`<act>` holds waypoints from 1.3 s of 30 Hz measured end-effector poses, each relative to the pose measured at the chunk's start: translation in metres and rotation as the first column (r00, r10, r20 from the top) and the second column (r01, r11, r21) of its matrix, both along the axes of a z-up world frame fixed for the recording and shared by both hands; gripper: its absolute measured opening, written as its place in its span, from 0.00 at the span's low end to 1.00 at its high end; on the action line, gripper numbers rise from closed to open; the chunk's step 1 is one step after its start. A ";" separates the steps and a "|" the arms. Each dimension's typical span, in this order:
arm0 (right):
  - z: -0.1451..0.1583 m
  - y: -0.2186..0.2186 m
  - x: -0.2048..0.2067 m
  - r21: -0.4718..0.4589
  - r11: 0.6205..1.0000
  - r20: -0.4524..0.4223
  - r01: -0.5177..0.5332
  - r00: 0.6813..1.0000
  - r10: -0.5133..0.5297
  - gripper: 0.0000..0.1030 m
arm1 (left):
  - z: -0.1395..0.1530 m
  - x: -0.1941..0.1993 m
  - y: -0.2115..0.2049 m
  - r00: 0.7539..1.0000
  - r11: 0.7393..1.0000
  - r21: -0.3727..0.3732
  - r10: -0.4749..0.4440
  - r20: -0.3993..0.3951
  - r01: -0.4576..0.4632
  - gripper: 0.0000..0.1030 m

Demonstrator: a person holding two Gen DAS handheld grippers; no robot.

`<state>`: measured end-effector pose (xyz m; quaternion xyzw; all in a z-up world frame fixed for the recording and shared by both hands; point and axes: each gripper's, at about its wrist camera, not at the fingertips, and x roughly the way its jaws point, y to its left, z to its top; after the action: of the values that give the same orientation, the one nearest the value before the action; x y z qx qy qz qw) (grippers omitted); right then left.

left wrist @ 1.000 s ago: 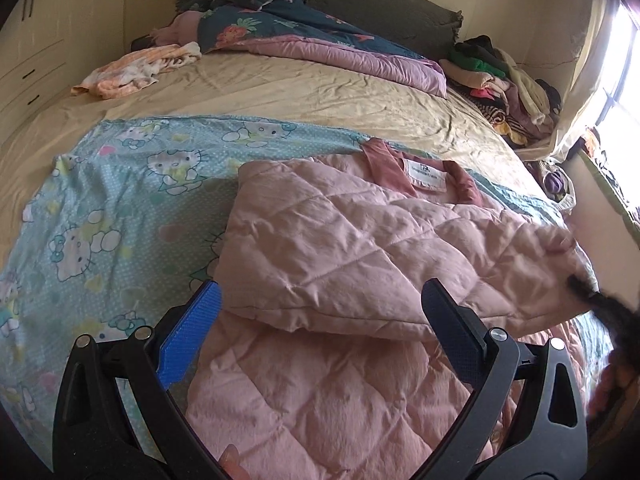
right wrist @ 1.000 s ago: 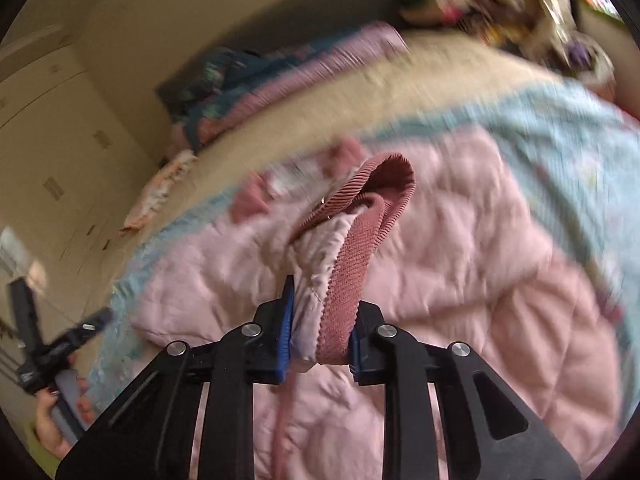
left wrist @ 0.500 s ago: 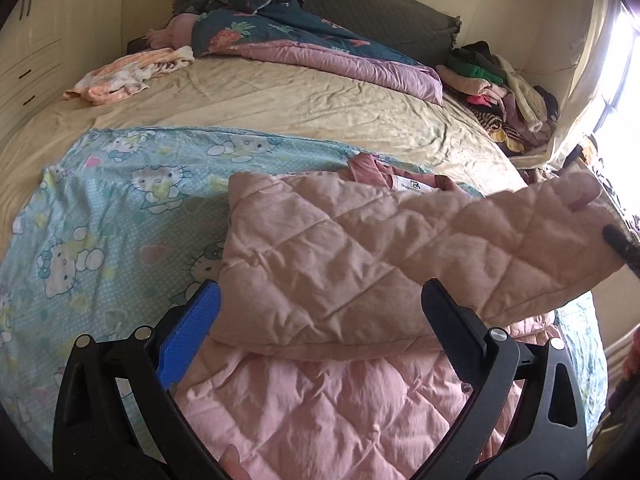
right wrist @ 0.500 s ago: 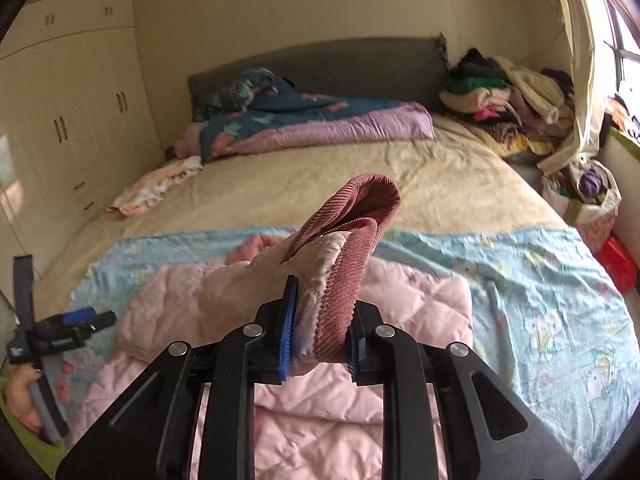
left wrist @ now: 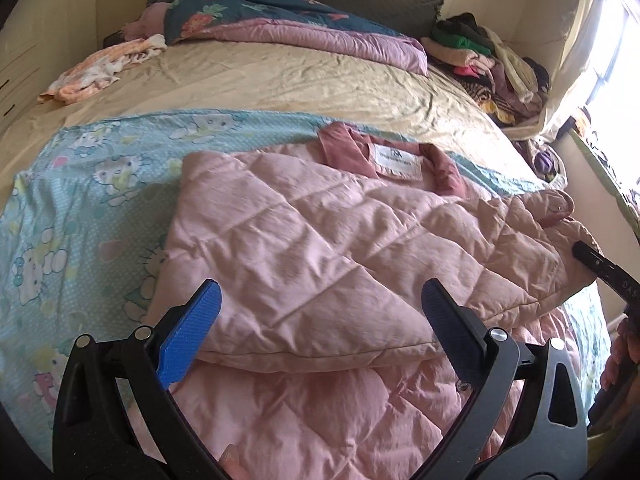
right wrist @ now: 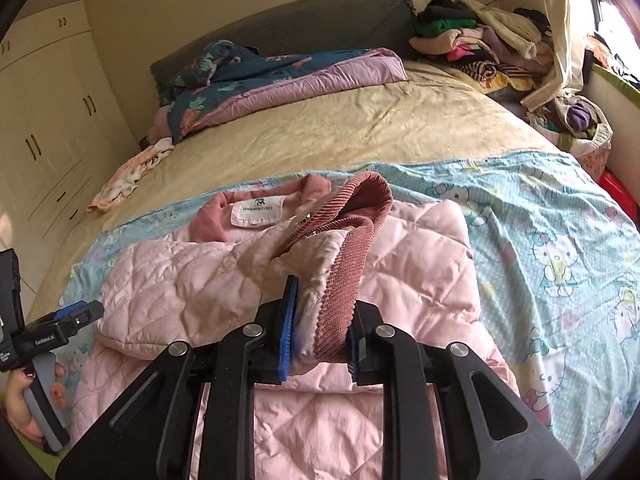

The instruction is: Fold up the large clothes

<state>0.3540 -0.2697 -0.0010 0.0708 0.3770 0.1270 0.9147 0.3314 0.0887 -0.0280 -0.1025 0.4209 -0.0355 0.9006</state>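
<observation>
A pink quilted jacket [left wrist: 320,248] lies spread on a light blue cartoon-print sheet [left wrist: 80,184] on the bed, its collar and white label [left wrist: 396,158] at the far side. One sleeve is folded across the body. My right gripper [right wrist: 320,320] is shut on that sleeve's ribbed rose cuff [right wrist: 352,240], low over the jacket [right wrist: 420,260]; it enters the left wrist view at the right edge [left wrist: 600,264]. My left gripper [left wrist: 320,320] stands open over the jacket's near part, with nothing between its fingers. It also shows at the left of the right wrist view [right wrist: 60,328].
A rumpled floral quilt [left wrist: 280,20] lies at the headboard. A small peach cloth [left wrist: 100,72] lies far left. A heap of clothes [right wrist: 480,40] is piled at the far right corner by the window. Cream wardrobe doors [right wrist: 40,120] line the left wall.
My right gripper has carried the sleeve across the jacket and lowered it onto the body. The left gripper has shifted a little and stayed open.
</observation>
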 end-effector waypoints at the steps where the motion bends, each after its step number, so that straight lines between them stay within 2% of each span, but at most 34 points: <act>1: -0.001 0.000 0.001 -0.001 1.000 -0.005 0.001 1.000 -0.001 0.19 | -0.002 0.001 -0.002 1.000 1.000 0.000 -0.004 -0.004 0.004 0.91; 10: -0.011 -0.001 0.005 0.012 1.000 -0.068 0.015 0.998 -0.014 0.26 | -0.019 0.018 -0.013 0.998 1.000 0.003 -0.014 -0.053 0.014 0.91; 13: -0.013 0.000 0.006 0.007 1.000 -0.088 0.009 0.996 -0.008 0.35 | -0.025 0.023 -0.015 0.997 1.000 0.027 -0.011 -0.072 0.013 0.91; 14: -0.013 -0.001 0.005 0.006 1.000 -0.088 0.012 0.996 -0.012 0.42 | -0.027 0.024 -0.016 0.997 0.999 0.038 -0.011 -0.079 0.014 0.91; 18: -0.011 -0.004 -0.001 -0.008 0.999 -0.067 0.034 0.997 -0.035 0.52 | -0.037 0.028 -0.017 0.995 0.998 0.061 -0.011 -0.099 0.017 0.91; 23: -0.001 0.000 -0.006 -0.001 1.000 -0.039 0.010 0.999 -0.010 0.53 | -0.049 0.032 -0.017 0.992 0.997 0.077 -0.005 -0.124 0.015 0.92; 31: 0.004 0.046 -0.002 -0.078 0.990 -0.033 -0.114 0.993 0.112 0.56 | -0.070 0.046 -0.014 0.987 0.997 0.076 -0.016 -0.159 0.028 0.92; 36: -0.010 0.075 0.012 -0.117 0.977 -0.082 -0.177 0.982 0.168 0.59 | -0.072 0.047 -0.014 0.988 0.997 0.073 -0.016 -0.154 0.027 0.92; 39: -0.030 0.088 0.024 -0.134 0.971 -0.142 -0.196 0.974 0.177 0.59 | -0.070 0.046 -0.014 0.988 0.997 0.077 -0.013 -0.151 0.025 0.92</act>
<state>0.3777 -0.1821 -0.0307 -0.0244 0.4488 0.1797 0.8750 0.3776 0.0746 -0.0983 -0.0654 0.4896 -0.0195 0.8693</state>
